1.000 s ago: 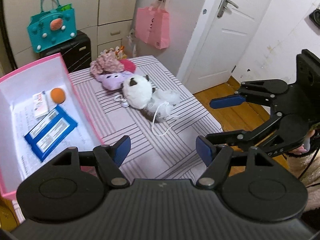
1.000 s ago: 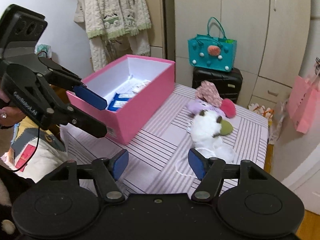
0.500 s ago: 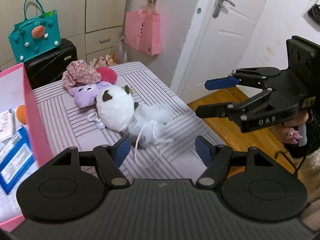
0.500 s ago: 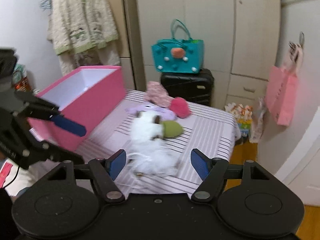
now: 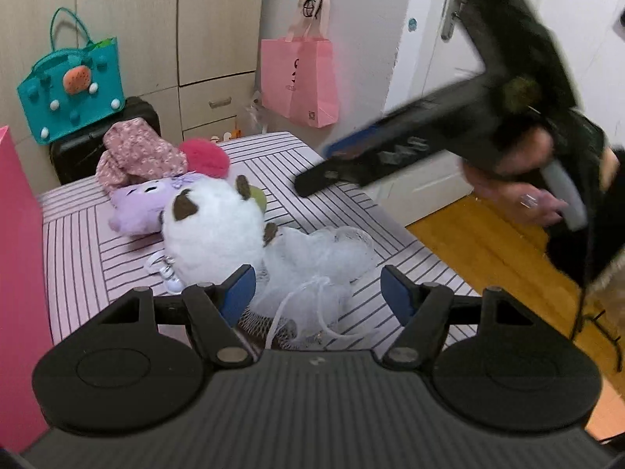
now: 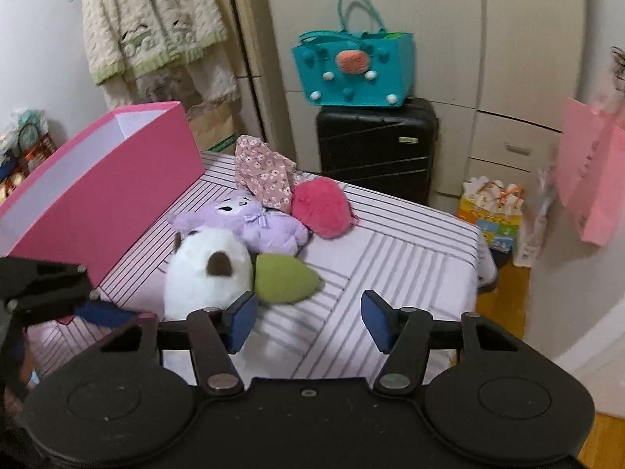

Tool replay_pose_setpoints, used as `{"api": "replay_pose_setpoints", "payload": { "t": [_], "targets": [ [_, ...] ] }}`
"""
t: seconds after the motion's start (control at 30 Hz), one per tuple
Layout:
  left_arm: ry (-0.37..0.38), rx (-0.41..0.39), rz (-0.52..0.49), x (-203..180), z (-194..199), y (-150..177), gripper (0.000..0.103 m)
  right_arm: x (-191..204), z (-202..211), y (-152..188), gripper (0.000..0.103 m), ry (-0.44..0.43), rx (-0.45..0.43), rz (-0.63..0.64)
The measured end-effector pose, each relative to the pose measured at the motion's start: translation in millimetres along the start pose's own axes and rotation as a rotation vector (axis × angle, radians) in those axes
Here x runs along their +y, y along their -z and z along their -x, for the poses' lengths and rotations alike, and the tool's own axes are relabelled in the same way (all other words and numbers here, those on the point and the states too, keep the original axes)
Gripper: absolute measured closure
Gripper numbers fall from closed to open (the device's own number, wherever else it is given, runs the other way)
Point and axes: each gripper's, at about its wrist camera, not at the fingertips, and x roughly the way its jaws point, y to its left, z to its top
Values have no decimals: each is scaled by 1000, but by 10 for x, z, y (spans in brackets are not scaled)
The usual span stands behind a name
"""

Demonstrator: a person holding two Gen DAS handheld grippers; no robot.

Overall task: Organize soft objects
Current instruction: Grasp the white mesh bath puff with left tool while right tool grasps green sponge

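Approach step: left gripper (image 5: 318, 293) open, empty, over mesh pouf (image 5: 312, 258); right gripper (image 6: 308, 316) open. Next likely lower, pinch pouf, carry to box (image 6: 97, 195).

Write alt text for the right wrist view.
Open right gripper hovers over a striped table, just right of a white plush and green pouch. Behind lie a purple plush, pink pompom and pink box.
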Motion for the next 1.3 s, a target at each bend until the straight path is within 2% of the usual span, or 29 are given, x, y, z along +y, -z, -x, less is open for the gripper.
{"api": "replay_pose_setpoints", "payload": {
  "t": [0.2, 0.5, 0.57, 0.63, 0.73, 1.13, 1.3],
  "targets": [
    [-11, -15, -61, -142, -140, 77, 38, -38, -278, -142, 39, -89, 31, 74],
    [-44, -31, -113, -211, -266, 125, 38, -8, -565, -208, 39, -143, 89, 154],
    [-47, -23, -98, -211, -302, 135, 38, -10, -607, -191, 40, -146, 98, 146],
    [-48, -19, -91, -215, -329, 138, 38, -13, -639, -154, 48, -150, 112, 133],
    [-79, -37, -101, -244, -346, 146, 38, -16, -570, -100, 51, -148, 96, 100],
    [-99, -20, -106, -278, -490, 114, 37, -181, -233, 275, 51, -85, 56, -62],
    [-123, -21, -106, -335, -537, 101, 47, -146, -180, 378, 51, -90, 55, -98]
  ]
}}
